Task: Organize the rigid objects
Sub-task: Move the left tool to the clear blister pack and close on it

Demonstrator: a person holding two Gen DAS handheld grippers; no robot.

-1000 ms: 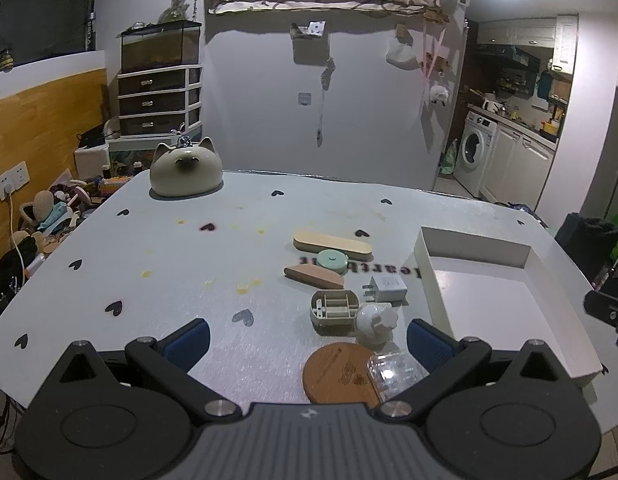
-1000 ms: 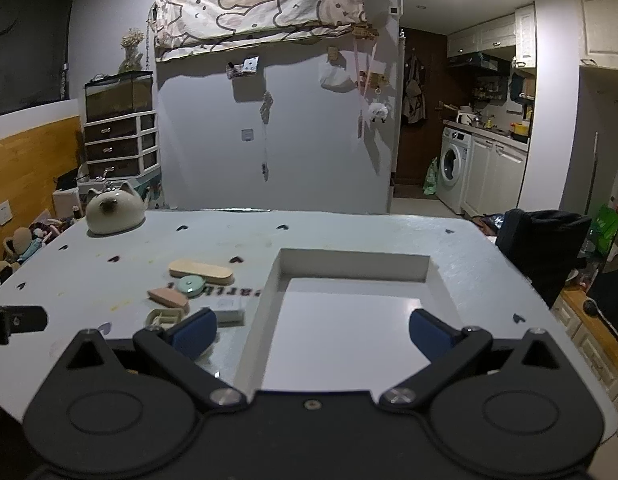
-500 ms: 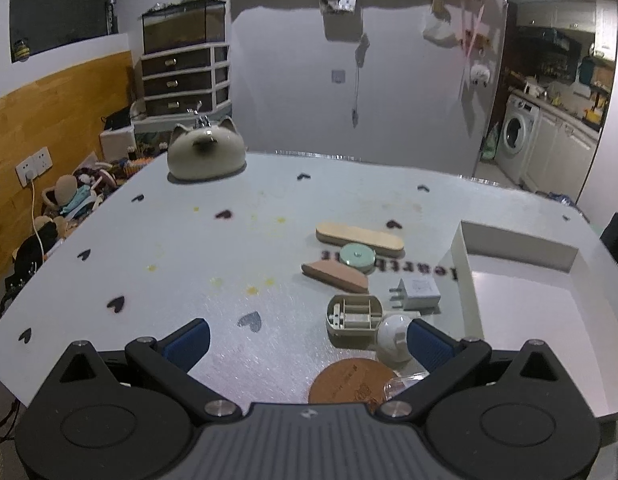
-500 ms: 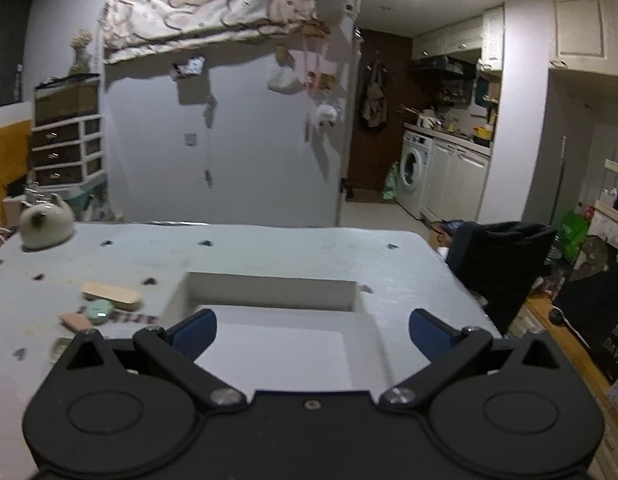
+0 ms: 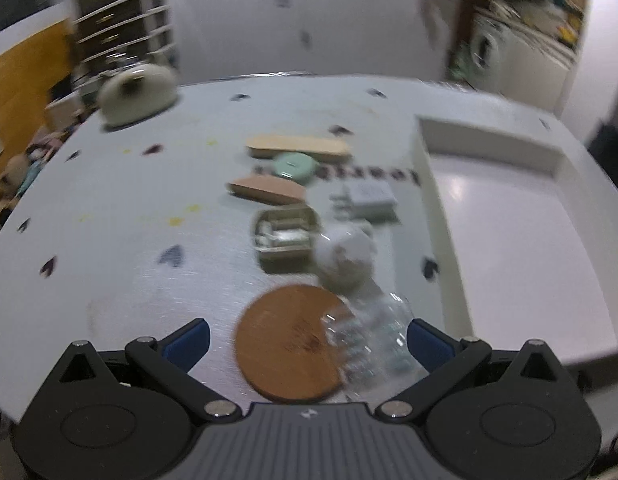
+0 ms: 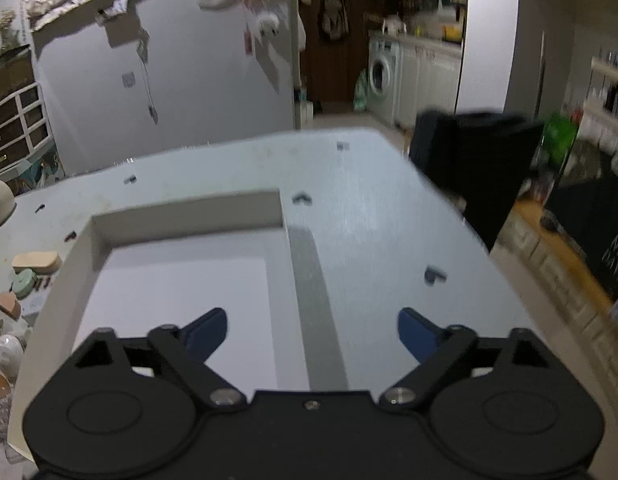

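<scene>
In the blurred left wrist view, my left gripper (image 5: 309, 342) is open and empty just above a round brown cork coaster (image 5: 287, 344) and a clear plastic piece (image 5: 373, 336). Beyond lie a white round object (image 5: 345, 254), a beige open case (image 5: 285, 232), a white charger plug (image 5: 367, 200), a tan wedge (image 5: 269, 190), a mint disc (image 5: 295, 166) and a long wooden block (image 5: 299, 146). The white tray (image 5: 427, 188) is at the right. My right gripper (image 6: 313, 332) is open and empty over the tray's (image 6: 189, 210) right wall.
A cat-shaped ceramic pot (image 5: 137, 94) stands at the table's far left. A black chair (image 6: 473, 168) stands off the table's right edge. The objects also show at the left edge of the right wrist view, by the wooden block (image 6: 37, 262).
My left gripper has moved forward and down toward the coaster, which now lies between its fingers. My right gripper has swung right, from over the tray's middle to its right wall.
</scene>
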